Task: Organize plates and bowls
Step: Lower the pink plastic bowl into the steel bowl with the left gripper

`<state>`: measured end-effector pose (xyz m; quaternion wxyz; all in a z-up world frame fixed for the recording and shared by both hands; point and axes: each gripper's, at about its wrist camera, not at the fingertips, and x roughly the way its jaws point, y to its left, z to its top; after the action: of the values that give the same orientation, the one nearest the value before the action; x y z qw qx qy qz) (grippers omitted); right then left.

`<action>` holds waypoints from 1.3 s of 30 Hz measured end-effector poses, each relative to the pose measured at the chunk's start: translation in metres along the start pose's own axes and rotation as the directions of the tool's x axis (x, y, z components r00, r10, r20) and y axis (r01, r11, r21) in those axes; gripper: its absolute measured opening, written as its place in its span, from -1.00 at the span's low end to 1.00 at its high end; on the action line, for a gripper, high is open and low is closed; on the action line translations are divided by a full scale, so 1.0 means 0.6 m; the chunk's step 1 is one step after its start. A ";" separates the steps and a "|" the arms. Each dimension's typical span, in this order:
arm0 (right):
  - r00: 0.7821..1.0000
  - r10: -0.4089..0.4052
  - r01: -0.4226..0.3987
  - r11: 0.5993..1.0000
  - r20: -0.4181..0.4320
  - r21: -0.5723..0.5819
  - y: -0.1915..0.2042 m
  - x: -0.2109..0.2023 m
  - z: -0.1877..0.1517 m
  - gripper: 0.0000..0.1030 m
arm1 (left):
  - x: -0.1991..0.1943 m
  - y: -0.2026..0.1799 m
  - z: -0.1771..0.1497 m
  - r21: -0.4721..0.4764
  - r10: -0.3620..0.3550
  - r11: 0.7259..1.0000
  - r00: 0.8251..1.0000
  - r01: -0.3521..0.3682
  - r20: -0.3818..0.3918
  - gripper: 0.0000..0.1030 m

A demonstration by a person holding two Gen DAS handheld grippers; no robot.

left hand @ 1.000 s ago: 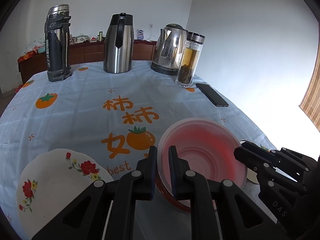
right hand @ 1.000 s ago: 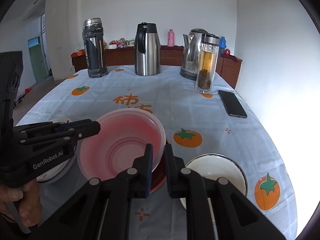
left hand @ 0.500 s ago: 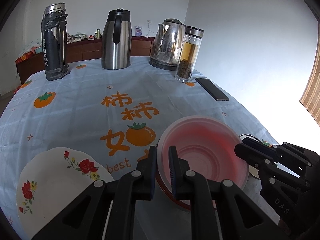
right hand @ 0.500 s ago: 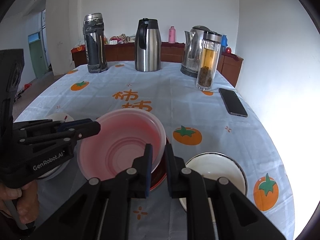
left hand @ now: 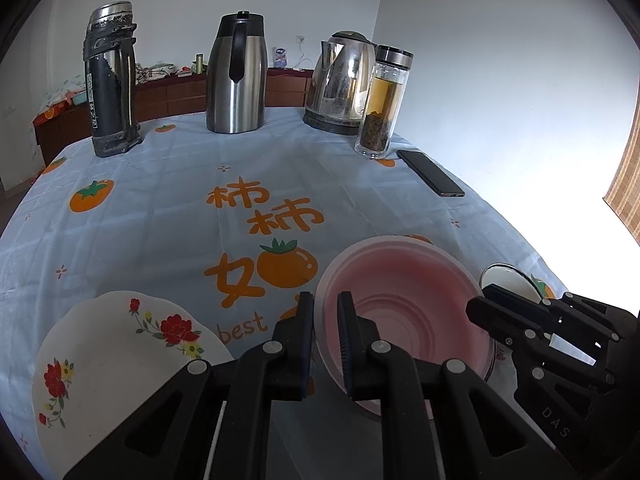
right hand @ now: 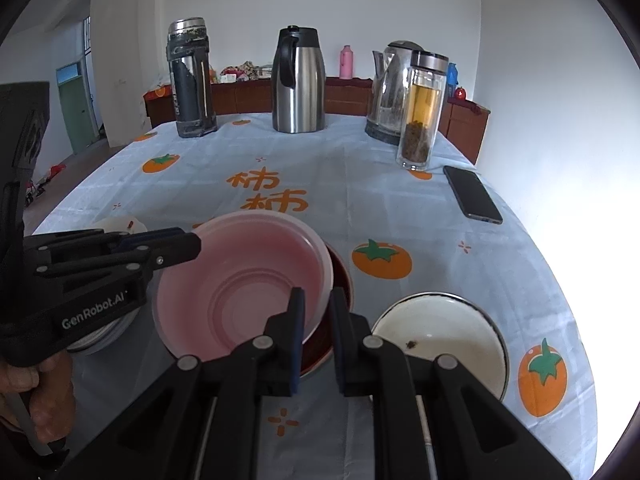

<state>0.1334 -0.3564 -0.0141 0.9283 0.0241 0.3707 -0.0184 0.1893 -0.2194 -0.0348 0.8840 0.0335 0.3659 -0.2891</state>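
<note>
We hold the pink bowl (left hand: 404, 308) by its rim from two sides; our left gripper (left hand: 325, 320) is clenched on the left part of the rim, with one finger outside and one finger inside the bowl; our right gripper (right hand: 316, 312) is clenched on the right part of the rim in the same way. The pink bowl sits inside a dark red bowl (right hand: 340, 300), whose edge shows under it on the right side; we cannot tell if the two bowls touch. Left of them lies a white plate with red flowers (left hand: 120, 356) on the tablecloth (left hand: 160, 220); right of them stands a white enamel bowl (right hand: 440, 332), just beside the red one. At the far end of the table stand a dark thermos (left hand: 110, 80), a steel jug (left hand: 238, 76), a kettle (left hand: 340, 84) and a glass tea bottle (left hand: 382, 104); a phone (left hand: 430, 174) lies near the bottle.
</note>
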 end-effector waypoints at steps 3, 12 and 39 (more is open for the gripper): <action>1.000 0.000 0.000 1.000 -0.002 -0.003 0.001 0.002 -0.001 -0.71 | 0.002 0.001 0.000 -0.001 0.001 1.000 1.000 -0.001 -0.003 -0.74; 1.000 0.001 -0.001 1.000 -0.002 -0.003 0.001 0.002 -0.002 -0.71 | 0.002 -0.003 -0.002 0.013 0.005 1.000 1.000 -0.005 -0.002 -0.74; 1.000 0.005 -0.005 1.000 -0.004 0.003 -0.001 0.005 -0.007 -0.72 | 0.001 -0.017 -0.005 0.058 0.034 0.998 0.999 -0.035 0.018 -0.73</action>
<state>0.1326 -0.3568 -0.0192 0.9275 0.0265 0.3724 -0.0167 0.1823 -0.2272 -0.0359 0.8906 0.0633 0.3491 -0.2845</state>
